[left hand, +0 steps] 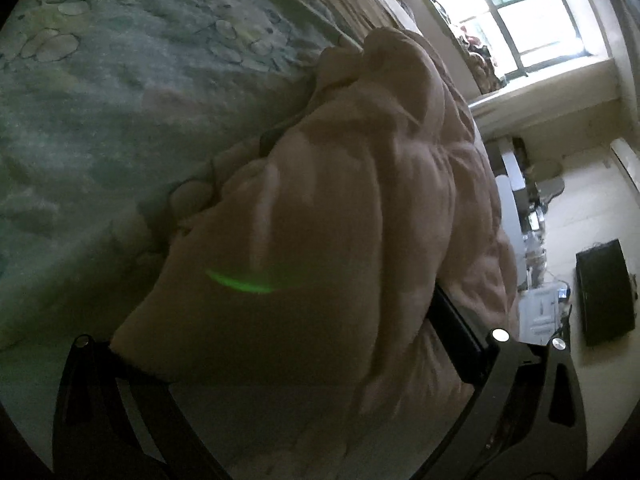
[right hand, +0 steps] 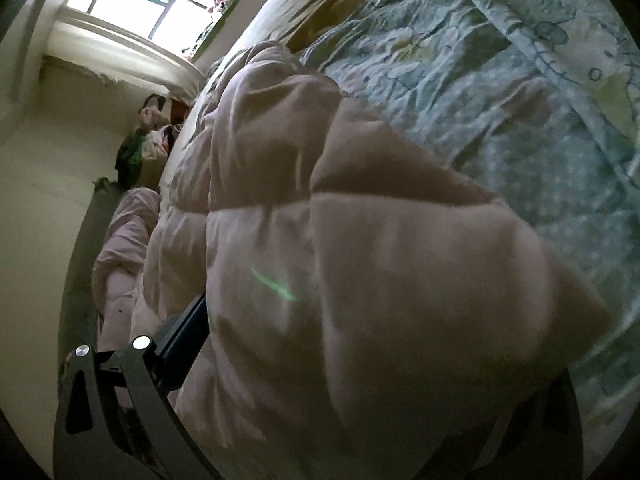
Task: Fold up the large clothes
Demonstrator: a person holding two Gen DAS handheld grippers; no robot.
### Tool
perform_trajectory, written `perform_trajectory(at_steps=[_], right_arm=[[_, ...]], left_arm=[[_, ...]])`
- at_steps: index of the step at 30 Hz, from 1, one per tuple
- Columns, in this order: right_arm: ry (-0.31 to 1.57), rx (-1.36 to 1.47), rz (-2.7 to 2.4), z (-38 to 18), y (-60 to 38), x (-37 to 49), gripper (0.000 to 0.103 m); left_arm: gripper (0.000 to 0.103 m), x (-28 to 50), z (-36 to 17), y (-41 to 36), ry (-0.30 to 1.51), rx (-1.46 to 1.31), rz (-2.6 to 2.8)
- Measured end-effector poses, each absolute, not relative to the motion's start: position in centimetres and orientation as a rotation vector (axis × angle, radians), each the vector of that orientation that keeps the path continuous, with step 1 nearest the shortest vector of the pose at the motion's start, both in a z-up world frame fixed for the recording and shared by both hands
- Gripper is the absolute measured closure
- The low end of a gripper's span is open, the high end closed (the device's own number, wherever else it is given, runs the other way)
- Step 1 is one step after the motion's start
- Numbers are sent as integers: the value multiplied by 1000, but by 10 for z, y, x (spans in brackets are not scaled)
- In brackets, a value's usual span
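A bright bedroom, window (left hand: 536,12) at the far end, and a bed spread with a pale green floral bedsheet (left hand: 120,120) filling the rest. Heaped on that sheet, a puffy pale pink quilted garment (left hand: 360,184), probably a padded coat, running in a long ridge from the near edge toward the window, so with its long axis pointing away from both cameras. In the left wrist view, bulging right over the left gripper (left hand: 288,360), hiding most of both fingers; only the dark linkages show at the lower corners, with padding mounded between them. Apparently clamped on a thick fold of the coat, though the tips themselves are buried and the exact bite cannot be made out. Same story in the right wrist view: the quilted panels of the pink quilted garment (right hand: 360,260) swelling up over the right gripper (right hand: 340,380), one dark finger edge visible at the left side, the other lost under fabric; seemingly pinching a near corner, not certain. Floral sheet to the left of the coat in the left view, to the right of it in the right view, which puts the bundle between the two hands, about equally near each. Judged next: carrying the held near end forward along that ridge toward the far end, both hands together
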State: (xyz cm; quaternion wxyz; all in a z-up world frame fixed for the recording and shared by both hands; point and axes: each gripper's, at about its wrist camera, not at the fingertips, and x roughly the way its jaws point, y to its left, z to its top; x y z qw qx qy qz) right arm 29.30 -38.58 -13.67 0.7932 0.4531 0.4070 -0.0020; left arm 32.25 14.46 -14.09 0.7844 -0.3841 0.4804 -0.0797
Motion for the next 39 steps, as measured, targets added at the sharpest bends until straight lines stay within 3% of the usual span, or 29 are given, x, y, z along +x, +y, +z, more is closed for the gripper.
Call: perform_trajectory(at_steps=[2, 4, 6, 9, 11, 14, 25, 39], right_arm=[[860, 964, -1, -136, -385, 295, 6], [850, 955, 11, -135, -386, 295, 15], [838, 937, 34, -130, -385, 295, 35], [819, 822, 56, -112, -376, 299, 53], [806, 719, 55, -96, -366, 301, 61], [786, 513, 35, -68, -341, 302, 69], [630, 1, 53, 7, -254, 266, 78], [557, -97, 127, 30, -245, 170, 79]], left_arm=[[8, 326, -140, 141, 1024, -833, -166], [10, 329, -137, 136, 1014, -815, -155], [19, 325, -129, 132, 997, -772, -153], [43, 323, -111, 124, 958, -681, -156], [61, 321, -92, 111, 931, -557, -156], [71, 319, -71, 94, 902, -411, -153], [77, 287, -1, 57, 743, -186, -194], [77, 219, 15, 68, 693, -134, -246]])
